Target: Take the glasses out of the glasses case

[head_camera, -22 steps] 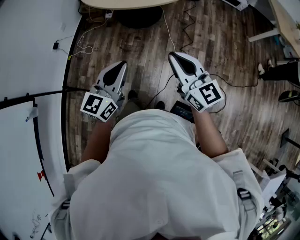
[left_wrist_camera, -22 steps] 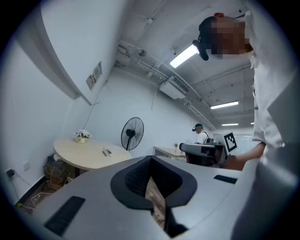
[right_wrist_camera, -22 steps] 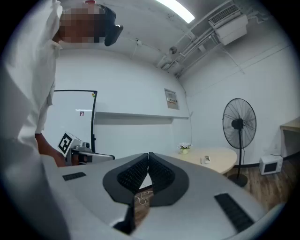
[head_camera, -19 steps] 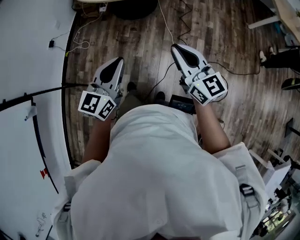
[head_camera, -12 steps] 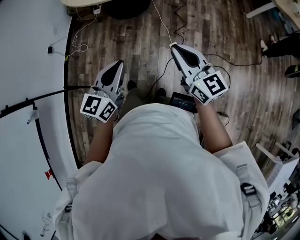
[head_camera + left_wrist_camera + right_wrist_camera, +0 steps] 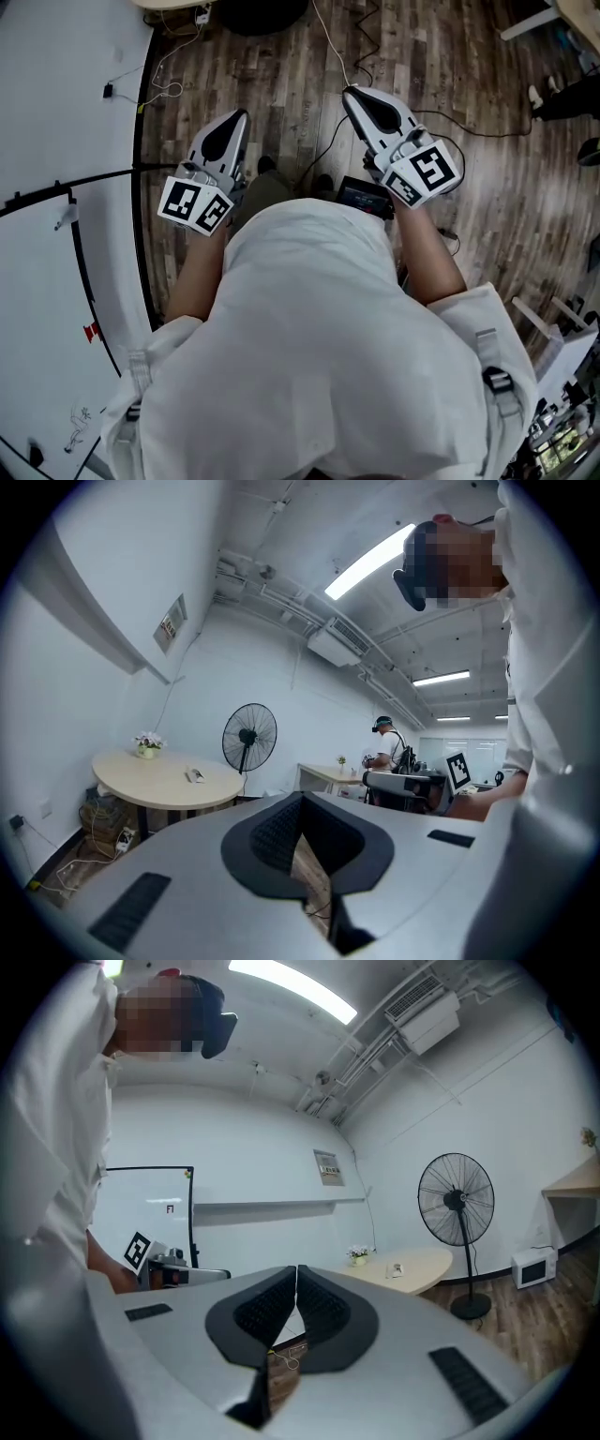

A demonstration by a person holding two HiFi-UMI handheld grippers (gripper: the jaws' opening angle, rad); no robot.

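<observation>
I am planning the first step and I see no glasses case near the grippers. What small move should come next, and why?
Probably turn and step toward the round table to look for the case. The left gripper and the right gripper are both shut and empty over wooden floor, with no case in view. A small object on that table is too small to identify.
</observation>
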